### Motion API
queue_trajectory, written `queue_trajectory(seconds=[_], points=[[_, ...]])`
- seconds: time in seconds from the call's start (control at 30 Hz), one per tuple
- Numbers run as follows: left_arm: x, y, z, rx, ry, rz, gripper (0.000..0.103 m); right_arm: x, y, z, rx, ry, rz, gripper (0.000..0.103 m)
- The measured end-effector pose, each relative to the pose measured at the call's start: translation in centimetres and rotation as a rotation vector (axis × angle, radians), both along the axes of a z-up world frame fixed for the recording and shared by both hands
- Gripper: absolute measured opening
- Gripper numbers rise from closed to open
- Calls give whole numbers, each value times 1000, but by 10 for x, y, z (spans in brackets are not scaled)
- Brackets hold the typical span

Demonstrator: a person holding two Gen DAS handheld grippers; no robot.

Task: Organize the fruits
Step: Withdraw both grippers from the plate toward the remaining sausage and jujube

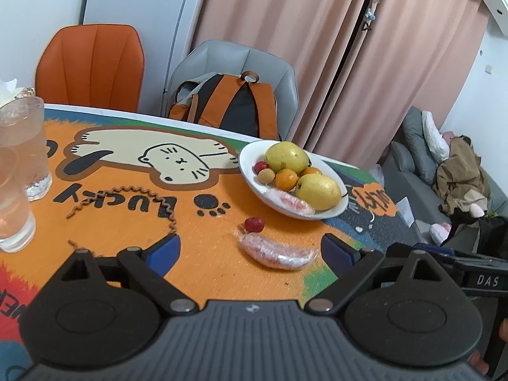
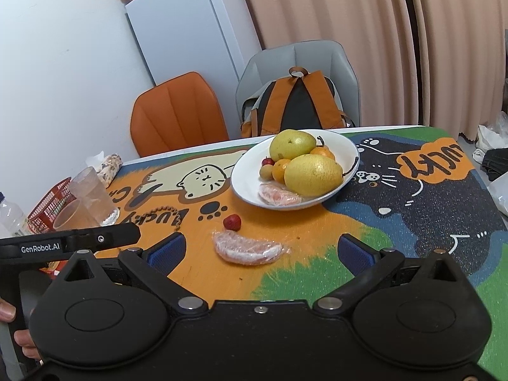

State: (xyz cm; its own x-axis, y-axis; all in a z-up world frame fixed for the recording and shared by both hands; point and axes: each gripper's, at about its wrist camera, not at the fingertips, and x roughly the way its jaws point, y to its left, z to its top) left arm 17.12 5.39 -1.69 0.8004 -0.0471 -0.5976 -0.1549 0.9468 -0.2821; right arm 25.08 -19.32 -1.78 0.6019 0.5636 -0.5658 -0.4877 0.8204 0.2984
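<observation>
A white bowl [image 1: 250, 152] [image 2: 244, 184] on the cartoon table mat holds two yellow pears [image 1: 317, 190] [image 2: 312, 174], small oranges [image 1: 285, 179], a red fruit, a tan fruit and a wrapped pomelo slice [image 1: 290, 201] [image 2: 277, 197]. On the mat in front of the bowl lie a second plastic-wrapped pomelo slice [image 1: 276, 252] [image 2: 246, 249] and a small red strawberry-like fruit [image 1: 254, 223] [image 2: 231, 222]. My left gripper [image 1: 249, 250] is open and empty, just short of the loose slice. My right gripper [image 2: 260, 249] is open and empty, with the slice between its jaws' line.
Two glasses [image 1: 19, 146] [image 2: 90, 197] stand at the mat's left, with a red basket [image 2: 47, 206] and tissue pack behind. A brown coiled cord [image 1: 127, 197] lies on the mat. An orange chair [image 1: 92, 66] and a grey chair with a backpack [image 1: 231, 104] stand behind the table.
</observation>
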Motion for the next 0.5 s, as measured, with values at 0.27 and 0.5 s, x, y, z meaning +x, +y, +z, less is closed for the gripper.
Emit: queue_trajectory(seconds=[0.27,0.5], points=[[-13,2,-6,4,20,-13,94,-11,0,-3,-2,-1,15,103],[-17,2,-10,15,45,-22,94,-15,4,-7,-19,16,52,103]])
